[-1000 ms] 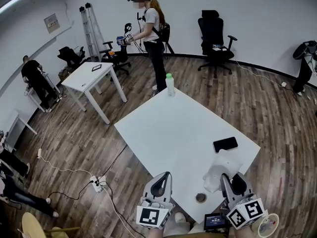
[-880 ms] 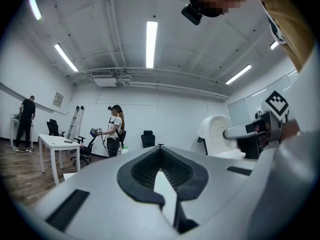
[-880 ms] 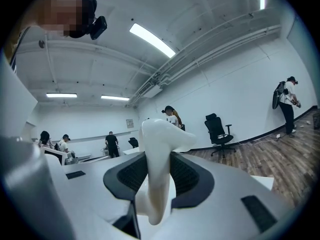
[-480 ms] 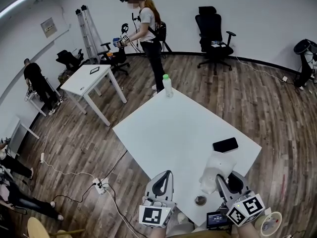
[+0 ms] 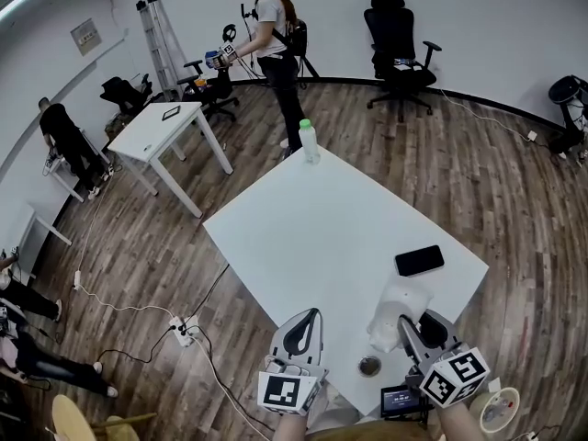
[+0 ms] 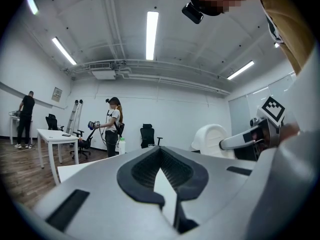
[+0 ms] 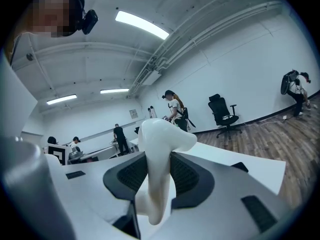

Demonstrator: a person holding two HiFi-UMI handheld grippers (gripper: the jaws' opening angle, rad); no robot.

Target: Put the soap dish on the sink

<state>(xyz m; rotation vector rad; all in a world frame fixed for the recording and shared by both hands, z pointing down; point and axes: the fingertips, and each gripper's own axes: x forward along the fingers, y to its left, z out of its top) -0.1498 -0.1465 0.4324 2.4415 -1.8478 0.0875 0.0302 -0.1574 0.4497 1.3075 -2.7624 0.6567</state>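
The white soap dish (image 5: 395, 310) stands on edge between the pads of my right gripper (image 5: 415, 336), which is shut on it just above the near right part of the white table (image 5: 312, 237). In the right gripper view the soap dish (image 7: 160, 149) rises out of the right gripper (image 7: 159, 176) with its curved rim up. My left gripper (image 5: 299, 333) hovers at the table's near edge, shut with nothing in it. The left gripper view shows the left gripper (image 6: 162, 179), with the soap dish (image 6: 212, 139) to its right. No sink shows in any view.
A small dark round thing (image 5: 369, 366) lies on the table between the grippers. A black phone (image 5: 419, 260) lies beyond the dish, and a bottle (image 5: 310, 142) stands at the far corner. A person (image 5: 276, 44) stands beyond, near a second table (image 5: 161, 127).
My right gripper has sunk toward the table with the soap dish still in it. The left gripper has shifted a little forward at the table's edge.
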